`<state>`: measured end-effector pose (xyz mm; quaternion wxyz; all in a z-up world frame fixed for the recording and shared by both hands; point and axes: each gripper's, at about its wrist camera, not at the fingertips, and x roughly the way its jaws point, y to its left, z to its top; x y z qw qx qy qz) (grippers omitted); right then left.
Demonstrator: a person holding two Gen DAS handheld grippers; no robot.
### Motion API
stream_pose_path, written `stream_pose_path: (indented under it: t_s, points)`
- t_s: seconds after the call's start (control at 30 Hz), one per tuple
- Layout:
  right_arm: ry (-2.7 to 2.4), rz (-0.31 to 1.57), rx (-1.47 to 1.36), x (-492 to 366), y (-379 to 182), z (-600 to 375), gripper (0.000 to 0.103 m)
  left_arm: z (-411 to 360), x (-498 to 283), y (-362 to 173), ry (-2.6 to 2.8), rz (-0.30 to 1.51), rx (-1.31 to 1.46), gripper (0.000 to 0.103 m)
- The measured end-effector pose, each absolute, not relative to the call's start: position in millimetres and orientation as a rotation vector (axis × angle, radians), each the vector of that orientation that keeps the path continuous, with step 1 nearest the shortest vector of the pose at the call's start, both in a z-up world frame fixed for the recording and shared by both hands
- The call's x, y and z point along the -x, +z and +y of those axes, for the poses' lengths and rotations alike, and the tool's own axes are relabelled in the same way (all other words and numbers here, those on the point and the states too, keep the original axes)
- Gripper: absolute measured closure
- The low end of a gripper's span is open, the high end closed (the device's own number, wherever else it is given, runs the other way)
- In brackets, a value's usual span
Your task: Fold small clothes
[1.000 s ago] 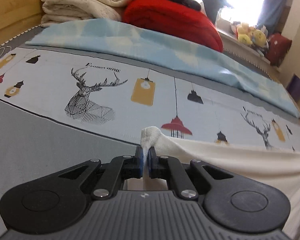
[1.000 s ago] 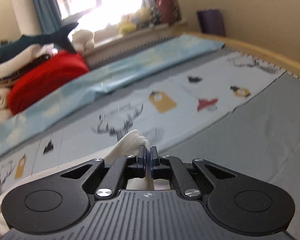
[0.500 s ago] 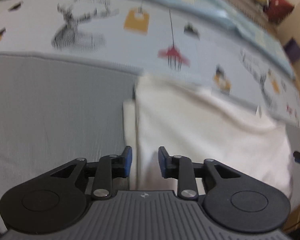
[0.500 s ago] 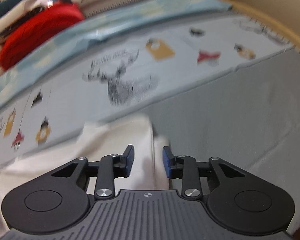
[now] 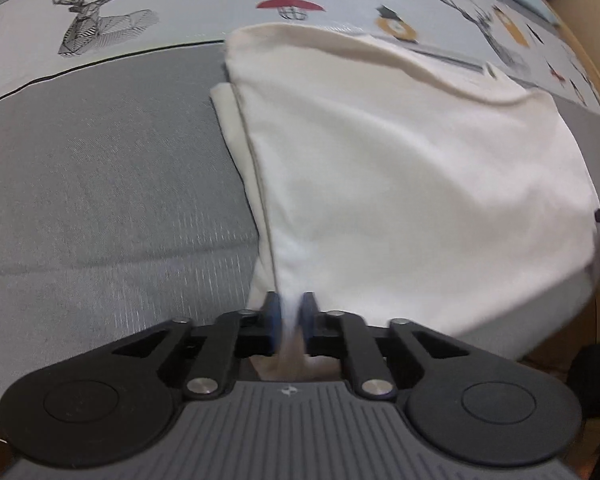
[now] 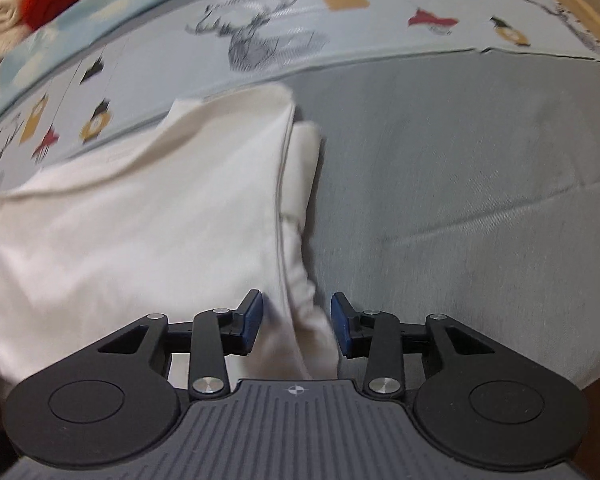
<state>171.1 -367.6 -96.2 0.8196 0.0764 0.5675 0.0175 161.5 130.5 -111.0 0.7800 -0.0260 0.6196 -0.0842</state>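
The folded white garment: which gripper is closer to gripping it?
Left. The left gripper is nearly closed on the white garment at its near edge; the right gripper is open around the same near edge.

Grey bedsheet [image 5: 100, 184] beneath deer-print cover [image 5: 100, 20].

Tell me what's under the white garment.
The white garment lies on the grey sheet, its far edge over the printed sheet. A lower layer peeks out; anything else beneath is covered.
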Motion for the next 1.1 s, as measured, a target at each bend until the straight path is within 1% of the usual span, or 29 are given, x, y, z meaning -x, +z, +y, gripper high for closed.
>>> stream_pose_path:
  t_s: [0.07,0.1,0.13,0.17,0.27,0.33,0.4,0.47,0.5,0.57,0.63,0.67,0.7,0.73,0.83,0.93,1.03,1.1]
  points:
    - [0.071,1.236,-0.144,-167,-99,-366,0.064,131,-155,-108,-0.202,1.317,0.035,0.098]
    - [0.088,1.249,-0.133,-166,-99,-364,0.067,132,-152,-104,-0.211,1.300,0.036,0.099]
    - [0.108,1.259,-0.116,-163,-100,-361,0.089,135,-150,-100,-0.217,1.284,0.048,0.099]
    - [0.126,1.257,-0.097,-161,-99,-358,0.100,138,-148,-95,-0.220,1.269,0.067,0.099]
    - [0.138,1.169,-0.150,-156,-80,-362,0.099,147,-145,-86,-0.230,1.251,0.112,0.099]
    - [0.128,1.119,-0.253,-155,-68,-374,0.100,145,-143,-98,-0.221,1.330,0.063,0.099]
    - [0.097,1.150,-0.240,-156,-72,-376,0.100,134,-143,-111,-0.247,1.406,-0.032,0.099]
    - [0.075,1.250,-0.156,-157,-89,-369,0.099,123,-142,-113,-0.284,1.420,-0.086,0.099]
    - [0.071,1.301,-0.098,-157,-97,-362,0.099,121,-144,-112,-0.284,1.411,-0.092,0.098]
    - [0.041,1.306,-0.015,-158,-101,-352,0.098,124,-150,-103,-0.256,1.354,-0.068,0.096]
    - [0.008,1.224,0.047,-160,-91,-346,0.096,132,-160,-89,-0.207,1.256,-0.001,0.093]
    - [-0.015,1.167,0.074,-160,-84,-344,0.093,137,-164,-83,-0.182,1.211,0.038,0.091]
    - [-0.043,1.101,0.090,-161,-76,-343,0.087,141,-168,-80,-0.165,1.174,0.078,0.089]
    - [-0.060,1.035,0.085,-161,-68,-343,0.084,143,-172,-78,-0.154,1.153,0.106,0.088]
    - [-0.030,0.925,-0.027,-164,-58,-347,0.084,144,-184,-80,-0.118,1.110,0.163,0.088]
    - [0.020,0.926,-0.139,-178,-65,-348,0.084,137,-194,-82,-0.100,1.081,0.195,0.088]
    - [0.037,0.925,-0.170,-187,-76,-337,0.084,125,-208,-86,-0.087,1.066,0.239,0.088]
    - [0.045,0.965,-0.186,-198,-86,-329,0.084,121,-217,-87,-0.089,1.052,0.255,0.088]
